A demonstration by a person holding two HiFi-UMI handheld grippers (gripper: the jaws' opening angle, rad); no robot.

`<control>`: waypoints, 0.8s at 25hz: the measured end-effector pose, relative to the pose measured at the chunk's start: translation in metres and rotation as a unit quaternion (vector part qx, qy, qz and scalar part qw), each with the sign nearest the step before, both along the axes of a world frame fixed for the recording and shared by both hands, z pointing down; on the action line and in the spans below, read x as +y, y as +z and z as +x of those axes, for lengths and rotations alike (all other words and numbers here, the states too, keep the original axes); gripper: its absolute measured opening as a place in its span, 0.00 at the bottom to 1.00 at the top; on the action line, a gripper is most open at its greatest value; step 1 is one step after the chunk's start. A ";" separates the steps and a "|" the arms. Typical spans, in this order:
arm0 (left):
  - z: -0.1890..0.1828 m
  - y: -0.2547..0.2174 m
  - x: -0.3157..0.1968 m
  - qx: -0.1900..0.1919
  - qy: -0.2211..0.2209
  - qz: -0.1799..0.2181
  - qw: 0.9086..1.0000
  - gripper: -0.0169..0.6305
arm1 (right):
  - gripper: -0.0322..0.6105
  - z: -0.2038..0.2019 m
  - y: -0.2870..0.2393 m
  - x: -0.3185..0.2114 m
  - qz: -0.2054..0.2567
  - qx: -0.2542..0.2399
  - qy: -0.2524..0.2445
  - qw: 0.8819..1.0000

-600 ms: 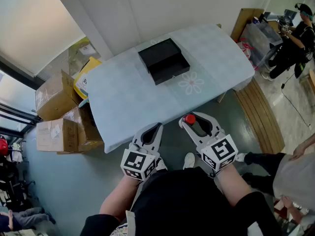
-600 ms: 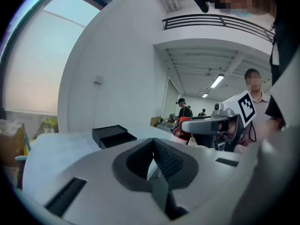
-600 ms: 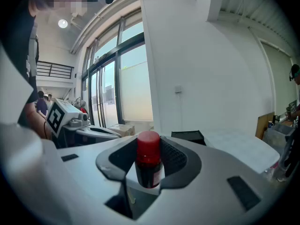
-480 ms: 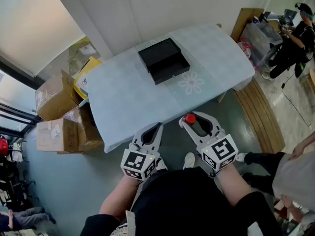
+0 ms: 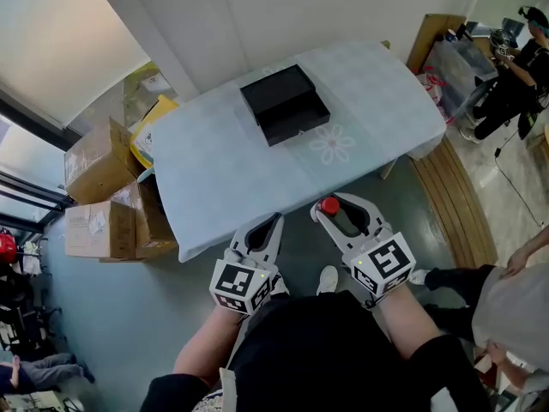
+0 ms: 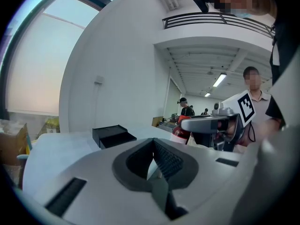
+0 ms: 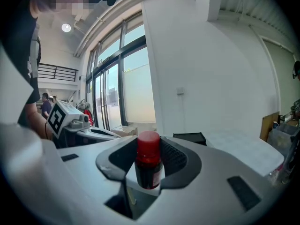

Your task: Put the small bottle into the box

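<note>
The small bottle (image 5: 331,207), dark with a red cap, stands upright between the jaws of my right gripper (image 5: 342,208); the pads press its sides in the right gripper view (image 7: 148,159). My right gripper (image 7: 149,149) is shut on it, held close to my body, short of the table's near edge. My left gripper (image 5: 267,224) hovers beside it, shut with nothing between its pads (image 6: 161,154). The box (image 5: 285,104) is black and open, lying on the far half of the pale table (image 5: 223,170). It also shows small ahead as the box (image 6: 112,136) and the box (image 7: 190,137).
Cardboard cartons (image 5: 107,196) are stacked on the floor left of the table. A wooden pallet (image 5: 450,200) lies to the right, with a person's leg (image 5: 459,277) near it. Other people stand at the far right (image 5: 515,67). A white wall runs behind the table.
</note>
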State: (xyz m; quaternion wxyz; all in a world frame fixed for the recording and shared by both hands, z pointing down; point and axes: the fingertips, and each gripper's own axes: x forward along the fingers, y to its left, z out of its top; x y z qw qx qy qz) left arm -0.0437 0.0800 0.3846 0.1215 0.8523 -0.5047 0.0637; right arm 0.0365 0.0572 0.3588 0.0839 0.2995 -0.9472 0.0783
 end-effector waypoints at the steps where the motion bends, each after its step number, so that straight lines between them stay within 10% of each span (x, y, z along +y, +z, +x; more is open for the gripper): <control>1: 0.003 0.000 0.000 -0.001 -0.002 -0.001 1.000 0.04 | 0.29 0.002 0.000 -0.001 0.001 0.000 -0.003 1.000; 20: 0.063 0.003 -0.017 -0.006 -0.053 -0.006 0.999 0.04 | 0.29 0.047 0.003 -0.036 0.002 0.000 -0.063 0.998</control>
